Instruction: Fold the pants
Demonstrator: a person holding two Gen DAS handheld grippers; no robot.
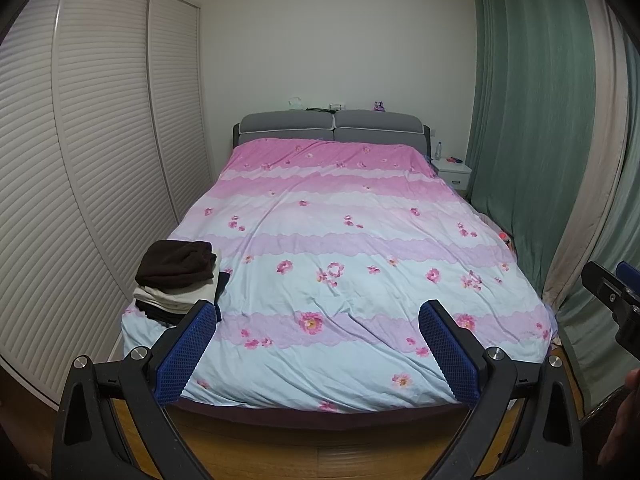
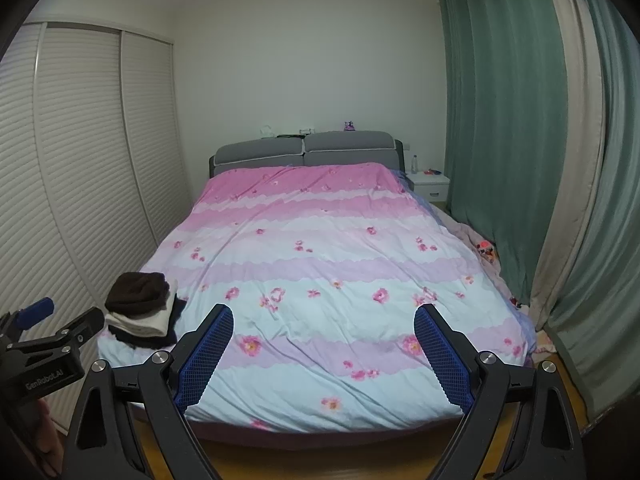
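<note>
Left tool (image 1: 318, 312) and right tool (image 2: 324, 316) both spread wide, empty, folded pants stack (image 1: 176, 280) on bed corner, brown pair topmost

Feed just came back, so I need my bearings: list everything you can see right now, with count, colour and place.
clothes stack: one, brown on top, cream and black below, near left corner of the bed
duvet: one, pink, lilac and pale blue, floral, covering the bed
headboard: one, grey, far end
nightstand: one, white, right of headboard
bottle: one, clear, on nightstand
curtains: green, right wall
wardrobe: white, slatted, left wall
left gripper: open, empty
right gripper: open, empty
</note>
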